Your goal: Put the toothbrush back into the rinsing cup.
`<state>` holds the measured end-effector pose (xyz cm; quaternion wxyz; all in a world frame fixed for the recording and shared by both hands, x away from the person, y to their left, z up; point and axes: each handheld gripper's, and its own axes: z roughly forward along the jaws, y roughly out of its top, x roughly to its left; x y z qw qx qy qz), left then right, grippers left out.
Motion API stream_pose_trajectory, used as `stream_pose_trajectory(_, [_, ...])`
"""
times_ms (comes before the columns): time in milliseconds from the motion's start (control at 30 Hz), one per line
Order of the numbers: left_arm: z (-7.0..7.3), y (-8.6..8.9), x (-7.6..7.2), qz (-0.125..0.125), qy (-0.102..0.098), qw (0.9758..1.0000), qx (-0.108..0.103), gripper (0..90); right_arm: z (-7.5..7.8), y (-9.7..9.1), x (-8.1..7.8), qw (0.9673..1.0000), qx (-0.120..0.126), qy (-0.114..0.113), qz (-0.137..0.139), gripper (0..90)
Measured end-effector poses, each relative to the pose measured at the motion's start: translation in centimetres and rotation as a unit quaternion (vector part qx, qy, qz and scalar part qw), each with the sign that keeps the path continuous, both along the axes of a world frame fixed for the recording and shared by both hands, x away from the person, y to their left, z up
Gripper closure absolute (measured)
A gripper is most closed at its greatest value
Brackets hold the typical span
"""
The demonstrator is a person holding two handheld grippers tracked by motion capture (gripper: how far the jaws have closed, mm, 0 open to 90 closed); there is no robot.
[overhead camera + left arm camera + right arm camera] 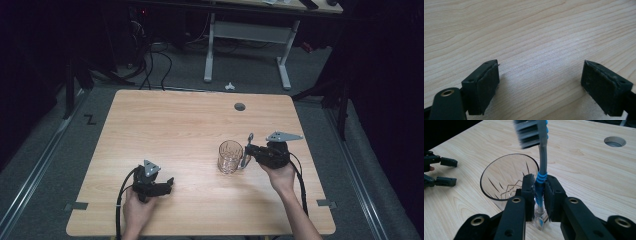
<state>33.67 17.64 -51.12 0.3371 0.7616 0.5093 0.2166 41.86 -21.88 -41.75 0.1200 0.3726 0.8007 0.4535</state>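
Note:
A clear cut-glass tumbler (pixel 230 156) (pixel 506 182) stands upright and empty on the wooden table (pixel 190 125), right of centre. My right gripper (pixel 251 154) (pixel 539 192) is shut on a grey and blue toothbrush (pixel 246 151) (pixel 540 162), held upright with its bristle head up, just beside the tumbler's right rim and outside it. My left gripper (pixel 169 184) (pixel 540 85) rests low over the bare wood near the front left, open, with nothing between its pads (pixel 487 85).
A round cable hole (pixel 240 106) (pixel 615 141) sits near the table's far edge. Beyond the table stand a white desk frame (pixel 247 45) and cables on the floor. The left gripper's fingers (pixel 441 170) show at the left of the right gripper view.

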Motion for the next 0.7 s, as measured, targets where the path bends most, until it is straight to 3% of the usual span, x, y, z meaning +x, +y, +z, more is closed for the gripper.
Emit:
stream_pose_trajectory(200, [0.00, 0.00, 0.00, 0.000, 0.000, 1.0000, 0.000, 15.6, 0.00, 0.06, -0.07, 1.0000, -0.005, -0.007, -0.004, 78.3])
stream_pose_trajectory(700, [0.00, 0.00, 0.00, 0.000, 0.000, 1.0000, 0.000, 15.6, 0.28, -0.03, -0.48, 0.9997, -0.012, -0.017, -0.014, 62.5])
